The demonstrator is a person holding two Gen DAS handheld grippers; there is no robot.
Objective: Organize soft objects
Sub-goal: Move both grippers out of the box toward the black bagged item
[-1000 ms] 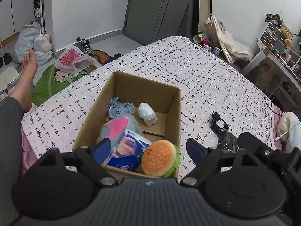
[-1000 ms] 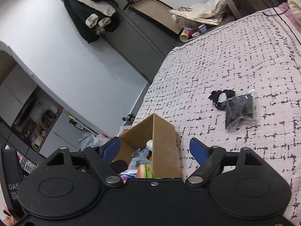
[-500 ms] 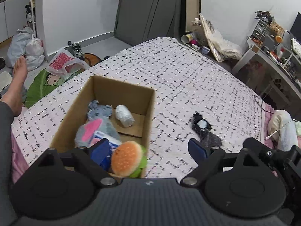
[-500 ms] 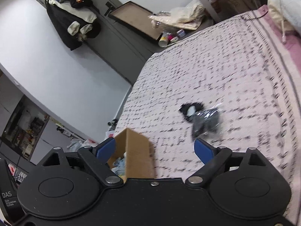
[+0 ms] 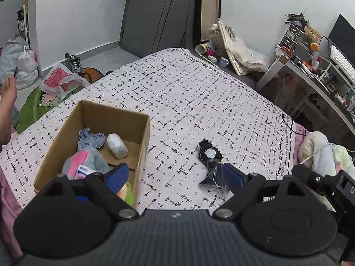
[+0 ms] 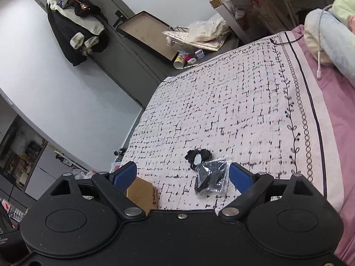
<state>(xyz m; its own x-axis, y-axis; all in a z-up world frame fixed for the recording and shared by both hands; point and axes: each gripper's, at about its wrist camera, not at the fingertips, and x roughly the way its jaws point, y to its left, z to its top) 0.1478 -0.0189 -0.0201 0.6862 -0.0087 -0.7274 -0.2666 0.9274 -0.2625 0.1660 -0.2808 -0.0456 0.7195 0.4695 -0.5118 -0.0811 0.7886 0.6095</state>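
A crinkly clear packet (image 6: 212, 178) (dark cloth inside) lies on the bedspread (image 6: 233, 110).

Two wrist fisheyes, angled down over the bed (image 5: 199, 93) (shared: black packet (image 6: 210, 177))

The right gripper (image 6: 183, 175) with blue pads (image 6: 240, 177) stands wide open at the bottom of the frame. Between its tips, on the white bedspread with black marks (image 6: 221, 110), lie a black lacy cloth (image 6: 198, 155) and a dark bag in clear plastic (image 6: 210, 177), touching. A brown cardboard box corner (image 6: 143, 191) peeks out lower left.
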